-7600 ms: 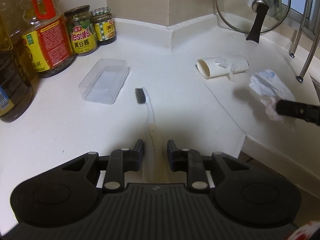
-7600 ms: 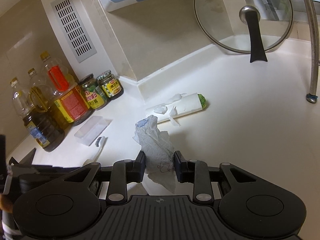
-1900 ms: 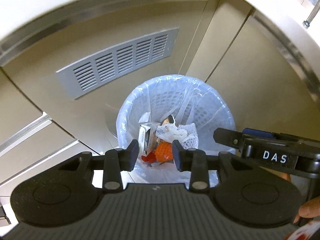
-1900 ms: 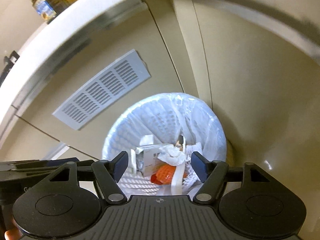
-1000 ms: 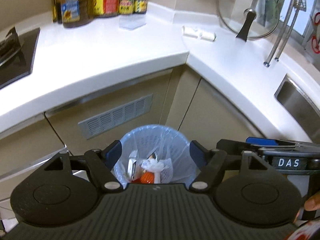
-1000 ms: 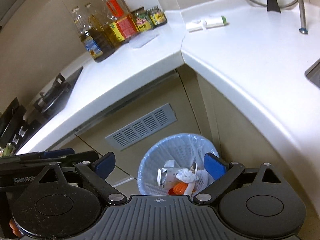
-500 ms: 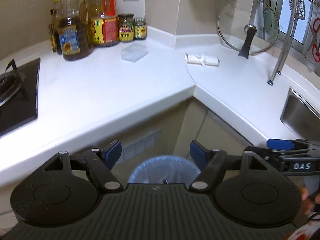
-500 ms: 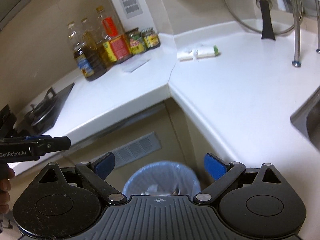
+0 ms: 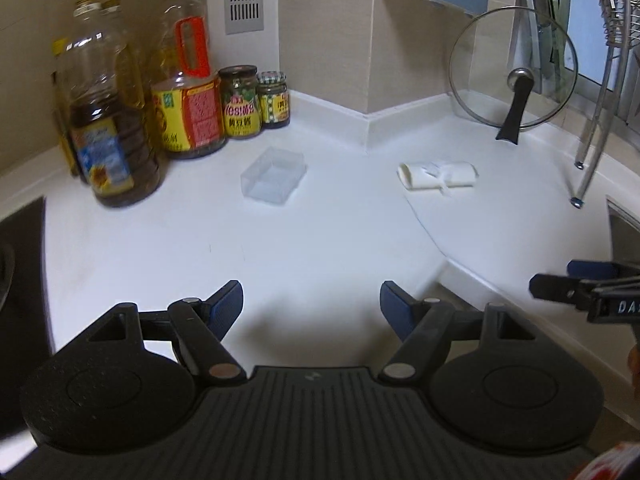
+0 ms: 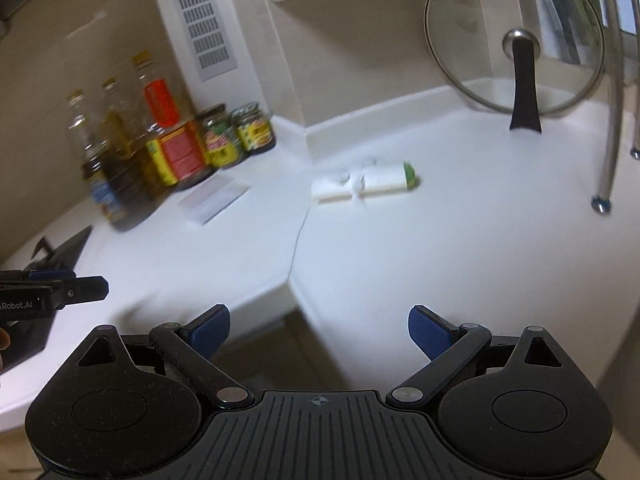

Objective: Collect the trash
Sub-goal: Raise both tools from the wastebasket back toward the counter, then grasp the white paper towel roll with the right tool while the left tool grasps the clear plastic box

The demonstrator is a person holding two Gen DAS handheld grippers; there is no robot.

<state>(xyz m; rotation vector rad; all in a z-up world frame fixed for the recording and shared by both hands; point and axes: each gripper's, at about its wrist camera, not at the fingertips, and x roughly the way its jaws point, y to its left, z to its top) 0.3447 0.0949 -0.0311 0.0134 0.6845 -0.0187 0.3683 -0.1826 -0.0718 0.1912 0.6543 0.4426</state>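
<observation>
Both our left gripper (image 9: pixel 311 300) and right gripper (image 10: pixel 319 328) are spread wide and empty, so we should line one up square over the white paper roll (image 9: pixel 439 175) lying centre-right on the counter (image 9: pixel 320 240) before squeezing.

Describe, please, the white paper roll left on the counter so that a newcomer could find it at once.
Start at the glass lid leaning against the wall in the counter's inner corner. In front of it, lying on its side apart from everything else, is the paper roll. Unlike the clear box by the jars, it is opaque white, torn, with a green end.
</observation>
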